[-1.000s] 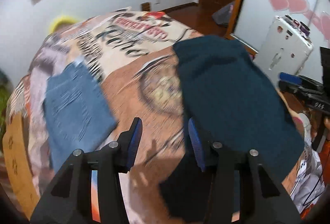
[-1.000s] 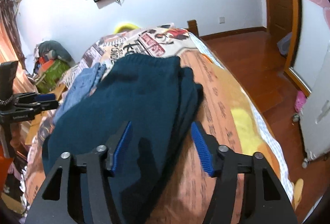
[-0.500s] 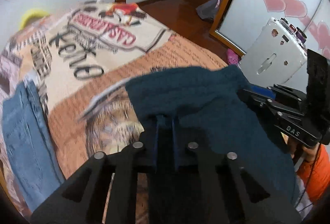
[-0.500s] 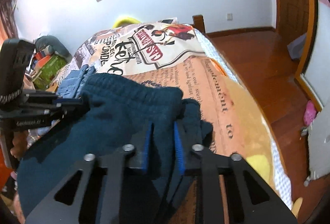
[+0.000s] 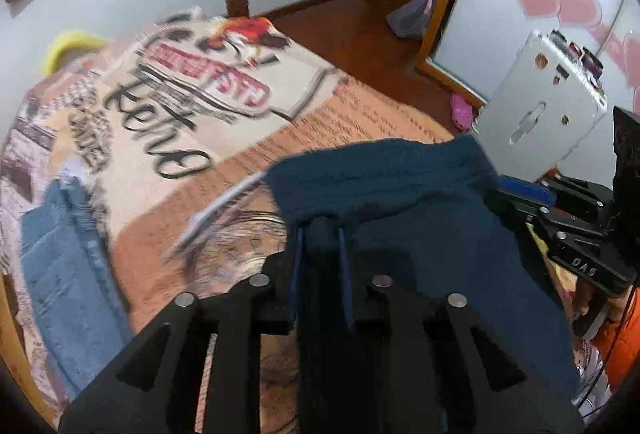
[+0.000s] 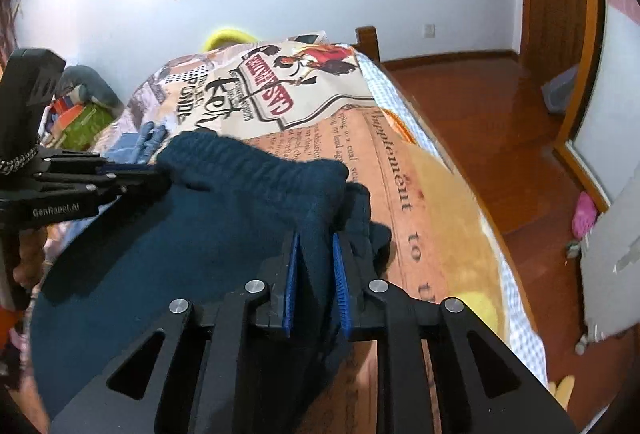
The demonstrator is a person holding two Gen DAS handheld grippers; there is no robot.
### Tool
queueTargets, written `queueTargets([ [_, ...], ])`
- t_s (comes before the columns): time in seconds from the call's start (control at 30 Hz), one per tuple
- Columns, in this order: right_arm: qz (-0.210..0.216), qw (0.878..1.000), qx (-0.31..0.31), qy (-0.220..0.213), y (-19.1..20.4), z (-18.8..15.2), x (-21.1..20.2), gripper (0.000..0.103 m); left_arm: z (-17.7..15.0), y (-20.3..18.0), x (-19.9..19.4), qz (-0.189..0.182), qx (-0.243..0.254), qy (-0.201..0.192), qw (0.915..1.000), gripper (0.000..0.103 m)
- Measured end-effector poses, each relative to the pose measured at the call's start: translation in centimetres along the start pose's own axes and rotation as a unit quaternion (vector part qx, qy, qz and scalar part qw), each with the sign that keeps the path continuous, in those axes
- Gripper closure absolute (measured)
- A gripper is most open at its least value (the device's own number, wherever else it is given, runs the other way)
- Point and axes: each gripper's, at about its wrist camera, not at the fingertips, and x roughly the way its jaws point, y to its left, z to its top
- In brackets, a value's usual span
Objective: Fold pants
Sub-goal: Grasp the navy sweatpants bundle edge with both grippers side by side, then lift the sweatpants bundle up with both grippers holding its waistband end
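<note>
Left wrist view shows the left gripper [image 5: 320, 234] closed on a bunch of the dark teal pants [image 5: 420, 202], close to one end of the gathered waistband, and the cloth fills the narrow gap between the blue pads [image 5: 298, 266]. From the right wrist view, the right gripper [image 6: 316, 258] is closed in the same way on the other end of that waistband edge, with a thick fold of the pants [image 6: 224, 210] pinched between its pads [image 6: 289, 286]. The pants lie on the printed bedspread [image 5: 168, 106], and the held edge is raised a little above it while the rest of the cloth rests on the bed toward the person. I judge the fabric to be a thick, soft knit, like fleece: it bunches and sags between the two grippers, so it will not keep any shape by itself and must be held taut to make a clean fold. It looks rather light but bulky, and not slippery, so a pinch on the elastic waistband should hold well. The two waistband corners seem to me the best places to hold, because the edge stays straight between them. A pair of folded blue jeans [image 5: 64, 266] lies apart on the bedspread, on the left gripper's side.
</note>
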Motion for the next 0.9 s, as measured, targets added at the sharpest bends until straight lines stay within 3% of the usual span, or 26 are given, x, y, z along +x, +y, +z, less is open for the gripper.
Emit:
queueTargets([
  [0.17,0.001,1.0,-0.012,-0.016,0.8,-0.3,-4.2,0.063,-1.3,0.6,-4.4,0.011,0.004,-0.023,0.9997,0.082],
  [0.37,0.014,1.0,-0.003,-0.014,1.8,-2.0,-6.1,0.044,-4.5,-0.1,-6.2,-0.013,0.016,-0.007,0.9998,0.051],
  [0.5,0.027,0.999,0.018,0.015,1.7,-3.9,-5.1,0.044,-6.5,-0.5,-4.9,-0.03,0.012,0.024,0.9992,0.042],
  [0.63,0.039,0.997,0.052,0.049,0.9,-5.6,-3.2,0.044,-7.9,-0.4,-2.7,-0.045,0.008,0.062,0.997,0.04],
  [0.9,0.082,0.989,0.102,0.068,-0.8,-6.1,-0.4,0.038,-6.7,1.0,0.6,-0.109,-0.036,0.101,0.9882,0.035],
])
